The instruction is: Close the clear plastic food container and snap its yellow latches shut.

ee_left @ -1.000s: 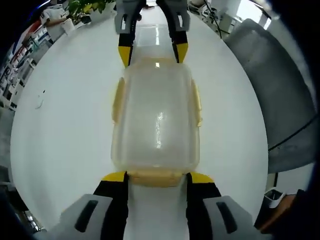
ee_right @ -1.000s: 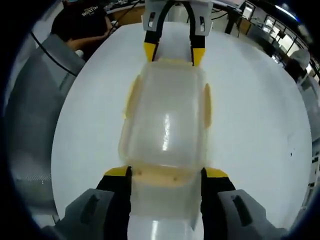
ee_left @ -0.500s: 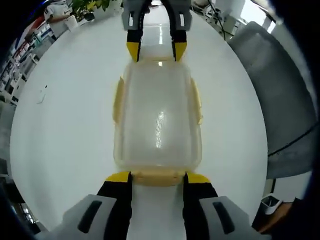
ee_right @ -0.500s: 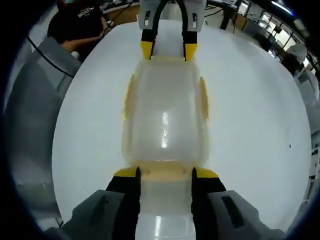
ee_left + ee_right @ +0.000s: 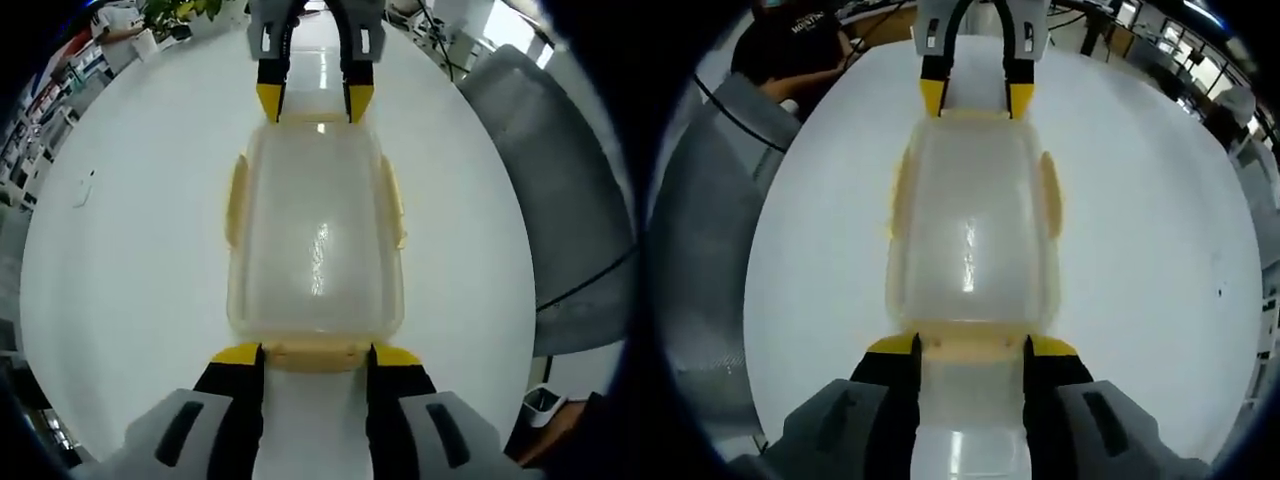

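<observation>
Left gripper view: both tools stay clamped on the container's (image 5: 315, 235) end latches, hardly moved since before.

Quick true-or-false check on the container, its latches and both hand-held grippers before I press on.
1. The clear container sits on a white table. True.
2. The left hand-held gripper is at one short end, the right hand-held gripper at the opposite end. True.
3. The lid is lying beside the container. False: it covers the container.
4. Yellow latches run along both long sides. True.
5. A hand-held gripper is lifting the container off the table. False: it rests on the table.
</observation>
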`<action>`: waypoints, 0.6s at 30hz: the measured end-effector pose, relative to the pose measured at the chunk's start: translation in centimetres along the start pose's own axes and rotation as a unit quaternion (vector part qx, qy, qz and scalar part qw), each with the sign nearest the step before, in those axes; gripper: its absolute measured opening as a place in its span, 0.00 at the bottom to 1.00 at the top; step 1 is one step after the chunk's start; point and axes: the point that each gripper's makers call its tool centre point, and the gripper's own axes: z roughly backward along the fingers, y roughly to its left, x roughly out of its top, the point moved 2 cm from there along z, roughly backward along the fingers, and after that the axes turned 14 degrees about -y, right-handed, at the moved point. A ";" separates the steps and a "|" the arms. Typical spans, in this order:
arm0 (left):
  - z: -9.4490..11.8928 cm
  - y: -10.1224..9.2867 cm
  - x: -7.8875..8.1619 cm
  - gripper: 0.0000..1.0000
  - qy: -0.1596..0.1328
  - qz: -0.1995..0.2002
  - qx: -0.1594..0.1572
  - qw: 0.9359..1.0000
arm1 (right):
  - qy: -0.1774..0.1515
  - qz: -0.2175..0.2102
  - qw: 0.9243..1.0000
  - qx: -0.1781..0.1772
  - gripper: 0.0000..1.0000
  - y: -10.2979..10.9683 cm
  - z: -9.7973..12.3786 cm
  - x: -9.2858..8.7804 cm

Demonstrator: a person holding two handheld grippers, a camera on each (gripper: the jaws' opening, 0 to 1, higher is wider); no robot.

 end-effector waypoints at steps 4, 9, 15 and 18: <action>0.1 0.0 -0.1 0.34 -0.010 0.000 -0.001 1.000 | 0.003 -0.003 1.000 0.000 0.37 -0.1 0.0 0.1; 0.1 0.0 0.0 0.34 -0.016 0.002 0.001 1.000 | 0.004 0.003 1.000 0.007 0.38 0.0 -0.1 0.4; 0.1 -0.1 0.0 0.34 -0.009 0.003 0.001 1.000 | 0.008 -0.002 1.000 0.004 0.38 0.0 -0.1 0.4; 0.2 0.0 0.0 0.34 -0.003 0.002 0.000 1.000 | 0.014 -0.005 1.000 0.004 0.37 -0.1 -0.1 0.4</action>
